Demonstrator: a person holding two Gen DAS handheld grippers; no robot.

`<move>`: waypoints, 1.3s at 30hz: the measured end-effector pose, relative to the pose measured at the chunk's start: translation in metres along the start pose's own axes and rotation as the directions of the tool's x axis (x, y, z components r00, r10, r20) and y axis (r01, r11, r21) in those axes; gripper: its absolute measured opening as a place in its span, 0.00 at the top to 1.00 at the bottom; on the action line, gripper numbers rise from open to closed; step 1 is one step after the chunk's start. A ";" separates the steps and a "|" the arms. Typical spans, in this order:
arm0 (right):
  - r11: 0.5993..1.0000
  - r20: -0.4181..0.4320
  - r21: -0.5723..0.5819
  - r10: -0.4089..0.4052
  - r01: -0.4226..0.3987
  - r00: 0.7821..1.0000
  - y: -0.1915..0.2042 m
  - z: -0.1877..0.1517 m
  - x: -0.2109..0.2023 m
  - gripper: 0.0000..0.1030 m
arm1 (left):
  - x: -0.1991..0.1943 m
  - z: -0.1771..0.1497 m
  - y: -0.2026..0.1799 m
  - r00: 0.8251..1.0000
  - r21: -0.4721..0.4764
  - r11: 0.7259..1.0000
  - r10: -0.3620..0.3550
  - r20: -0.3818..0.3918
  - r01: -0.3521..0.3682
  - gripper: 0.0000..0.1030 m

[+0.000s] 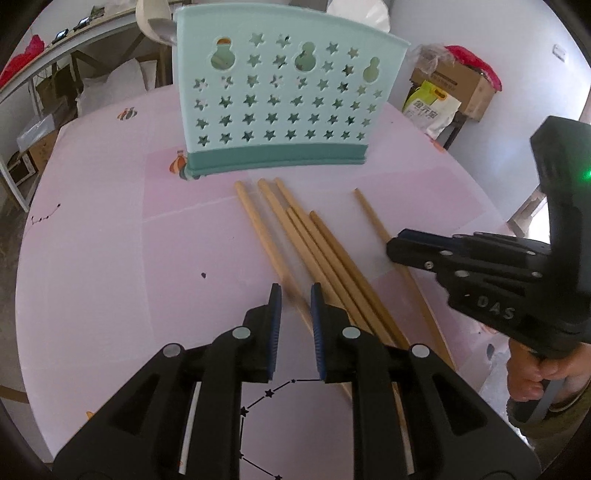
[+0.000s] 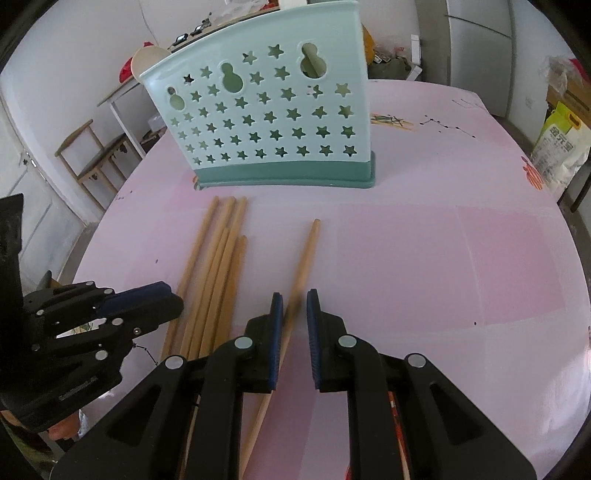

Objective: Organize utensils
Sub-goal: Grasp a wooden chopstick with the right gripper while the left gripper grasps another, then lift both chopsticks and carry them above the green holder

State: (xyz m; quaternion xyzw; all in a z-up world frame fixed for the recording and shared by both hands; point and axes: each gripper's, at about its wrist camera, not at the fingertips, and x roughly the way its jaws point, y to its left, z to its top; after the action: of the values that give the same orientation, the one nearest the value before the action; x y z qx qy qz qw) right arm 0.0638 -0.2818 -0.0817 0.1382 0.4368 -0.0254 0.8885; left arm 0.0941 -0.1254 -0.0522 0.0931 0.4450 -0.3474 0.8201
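A teal utensil holder (image 1: 273, 107) (image 2: 273, 122) with star-shaped holes stands upright on the pink table, with a pale spoon (image 1: 155, 22) (image 2: 147, 59) sticking out of its far end. Several wooden chopsticks (image 1: 325, 254) (image 2: 210, 280) lie side by side in front of it. My left gripper (image 1: 295, 299) hovers over the leftmost stick, which runs through the narrow gap between its pads without being pressed. A single chopstick (image 2: 308, 251) (image 1: 369, 214) lies apart to the right. My right gripper (image 2: 295, 299) (image 1: 391, 247) straddles it, slightly open, the stick close to the left pad.
A cardboard box (image 1: 458, 81) and a rice bag (image 1: 432, 107) (image 2: 557, 147) sit beyond the table's right edge. A wooden chair (image 2: 92, 155) stands off the left side. A person's hand (image 1: 532, 376) holds the right gripper's handle.
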 end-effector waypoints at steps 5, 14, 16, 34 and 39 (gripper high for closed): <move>1.000 0.010 -0.007 0.002 -0.002 1.000 -0.001 -0.002 0.000 0.87 | 0.001 0.000 0.002 0.999 0.000 0.999 0.033 0.003 -0.033 0.86; 1.000 -0.010 -0.011 0.028 -0.028 1.000 -0.006 0.004 0.002 0.91 | -0.008 -0.008 0.015 0.993 -0.037 0.992 0.119 -0.014 -0.119 0.95; 0.999 -0.019 -0.001 0.043 -0.043 0.999 -0.010 0.006 0.003 0.92 | -0.012 -0.011 0.018 0.990 -0.049 0.989 0.139 -0.021 -0.140 0.95; 0.992 -0.096 0.002 0.127 -0.127 0.987 -0.024 0.016 0.005 0.91 | 0.010 0.024 0.017 0.967 -0.011 0.976 0.214 -0.135 -0.218 0.84; 0.991 -0.102 0.025 0.133 -0.131 0.986 -0.026 0.017 0.005 0.91 | 0.022 0.041 0.018 0.965 -0.009 0.972 0.234 -0.122 -0.237 0.85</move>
State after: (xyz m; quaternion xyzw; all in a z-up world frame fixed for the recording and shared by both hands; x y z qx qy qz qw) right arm 0.0754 -0.3114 -0.0811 0.1762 0.4721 0.0367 0.8630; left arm 0.1411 -0.1420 -0.0485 0.1562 0.4835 -0.2362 0.8283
